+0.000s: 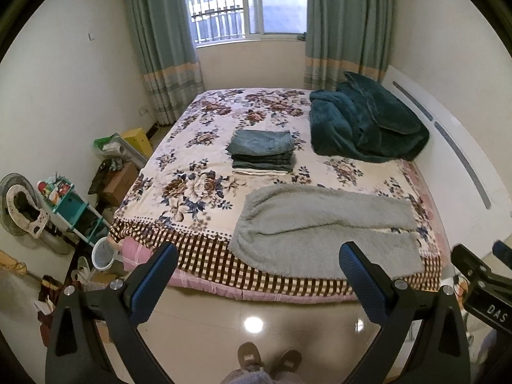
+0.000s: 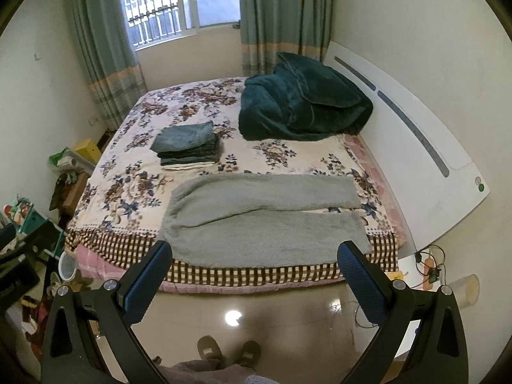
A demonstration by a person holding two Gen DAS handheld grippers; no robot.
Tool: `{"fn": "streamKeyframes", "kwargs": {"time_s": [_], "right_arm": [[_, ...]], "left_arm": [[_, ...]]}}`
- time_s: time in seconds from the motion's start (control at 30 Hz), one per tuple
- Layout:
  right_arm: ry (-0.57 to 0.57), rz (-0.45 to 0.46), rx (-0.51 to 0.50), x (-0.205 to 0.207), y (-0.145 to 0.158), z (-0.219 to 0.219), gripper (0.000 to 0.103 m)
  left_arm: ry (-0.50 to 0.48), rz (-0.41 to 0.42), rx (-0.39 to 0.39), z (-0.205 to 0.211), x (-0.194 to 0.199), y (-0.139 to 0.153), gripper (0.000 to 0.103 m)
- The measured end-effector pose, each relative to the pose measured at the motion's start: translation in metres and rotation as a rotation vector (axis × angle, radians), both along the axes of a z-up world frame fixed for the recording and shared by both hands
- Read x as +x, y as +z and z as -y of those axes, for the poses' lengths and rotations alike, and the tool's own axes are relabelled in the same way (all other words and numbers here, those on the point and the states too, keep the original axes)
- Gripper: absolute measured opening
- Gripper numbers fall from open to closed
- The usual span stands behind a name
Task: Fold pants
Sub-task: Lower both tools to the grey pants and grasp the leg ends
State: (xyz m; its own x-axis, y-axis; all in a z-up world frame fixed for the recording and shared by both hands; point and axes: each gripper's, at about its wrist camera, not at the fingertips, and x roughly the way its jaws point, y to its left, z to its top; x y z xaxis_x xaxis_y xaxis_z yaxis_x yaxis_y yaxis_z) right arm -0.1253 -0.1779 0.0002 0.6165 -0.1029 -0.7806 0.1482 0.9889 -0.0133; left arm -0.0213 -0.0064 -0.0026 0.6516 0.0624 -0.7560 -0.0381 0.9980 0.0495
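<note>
**Pants laid flat at near edge of bed; both claws released, nothing gripped**

Nearest: left claw [image 1: 257,283] and right claw [image 2: 252,280] both held above the floor, short of the bed, fingers spread wide, nothing between them. Person's slippers [image 2: 228,352] visible on the tile below, facing the bed.

Near edge of bed [image 1: 198,256]: grey fleece pants [image 1: 320,227] lie spread flat, lengthwise along that edge, waist toward the left, the two legs running right with a narrow gap between them. Near leg overhangs the checked border slightly. Judgement: laid out this way so a leg-over-leg fold can start from the near side; no fold made yet, so task stands at its beginning.

Middle of bed: stack of folded garments [image 1: 262,153], well apart from the pants. Judgement: probably finished items, parked out of the working strip.

Far right corner of bed: dark green blanket [image 1: 364,124] bunched near the headboard [image 2: 416,147], clear of the folding area.

Beyond: curtains [image 1: 163,44] and window [image 1: 243,3].
</note>
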Motion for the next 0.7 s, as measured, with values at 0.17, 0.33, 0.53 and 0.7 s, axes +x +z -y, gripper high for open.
{"fn": "streamKeyframes", "kwargs": {"time_s": [0.17, 0.33, 0.53, 0.7], "right_arm": [[-0.032, -0.017, -0.022, 0.04, -0.028, 0.034, 0.103], [-0.077, -0.068, -0.014, 0.095, -0.069, 0.081, 0.103], [-0.138, -0.104, -0.02, 0.17, -0.115, 0.123, 0.103], [-0.21, -0.124, 0.005, 0.252, -0.165, 0.164, 0.103]], "left_arm": [[0.045, -0.003, 0.034, 0.023, 0.05, -0.028, 0.103], [0.061, -0.052, 0.041, 0.042, 0.102, -0.062, 0.103], [0.051, -0.092, 0.071, 0.065, 0.166, -0.101, 0.103], [0.046, -0.125, 0.068, 0.08, 0.233, -0.137, 0.103]]}}
